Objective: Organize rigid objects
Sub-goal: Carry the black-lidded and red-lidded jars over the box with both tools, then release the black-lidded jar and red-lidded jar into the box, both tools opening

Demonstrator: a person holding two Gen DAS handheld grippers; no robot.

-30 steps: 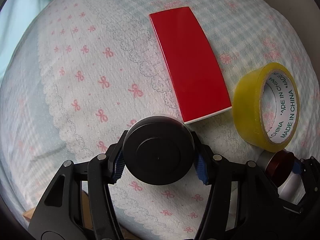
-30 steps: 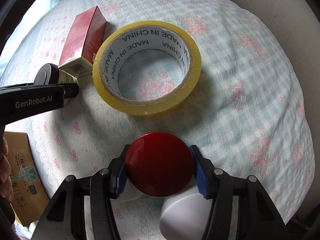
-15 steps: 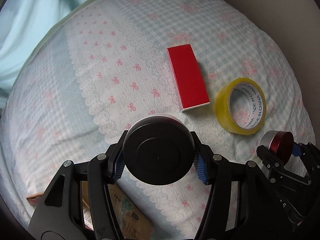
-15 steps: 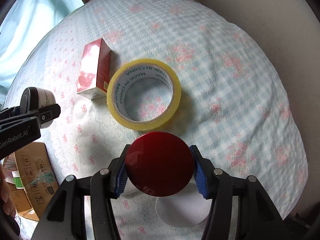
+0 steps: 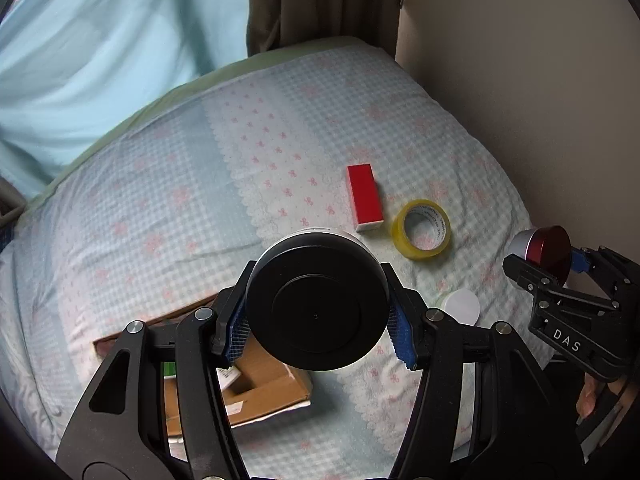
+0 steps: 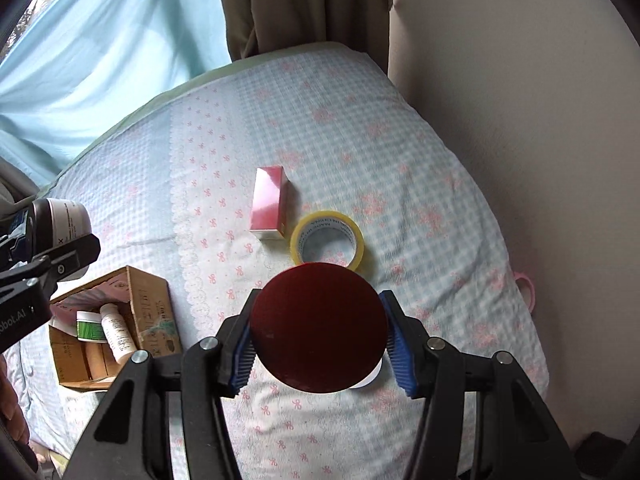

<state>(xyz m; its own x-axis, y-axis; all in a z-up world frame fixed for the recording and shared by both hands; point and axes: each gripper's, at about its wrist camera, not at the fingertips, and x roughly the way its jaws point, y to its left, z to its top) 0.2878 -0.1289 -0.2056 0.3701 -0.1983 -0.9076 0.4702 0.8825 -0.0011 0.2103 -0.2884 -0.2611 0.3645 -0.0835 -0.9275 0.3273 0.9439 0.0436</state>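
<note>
My left gripper (image 5: 318,316) is shut on a black-lidded jar (image 5: 316,304), held high above the bed. From the right wrist view the same jar (image 6: 60,216) shows at the far left with a white label. My right gripper (image 6: 318,328) is shut on a red-lidded jar (image 6: 318,326), which shows at the right edge of the left wrist view as the red-lidded jar (image 5: 548,248). On the bedspread lie a red box (image 5: 365,198), a yellow tape roll (image 5: 421,230) and a white round lid (image 5: 462,306). The red box (image 6: 270,206) and tape roll (image 6: 327,240) lie side by side.
An open cardboard box (image 6: 152,312) with small bottles inside sits on the bed at the lower left. Brown curtains (image 6: 304,4) hang behind the bed and a beige wall (image 6: 500,100) runs along its right side. Light blue fabric (image 5: 100,60) fills the upper left.
Both grippers have risen well above the bed with their jars still held. The red box and tape roll now look much smaller, and the cardboard box, curtains and wall have come into view.
</note>
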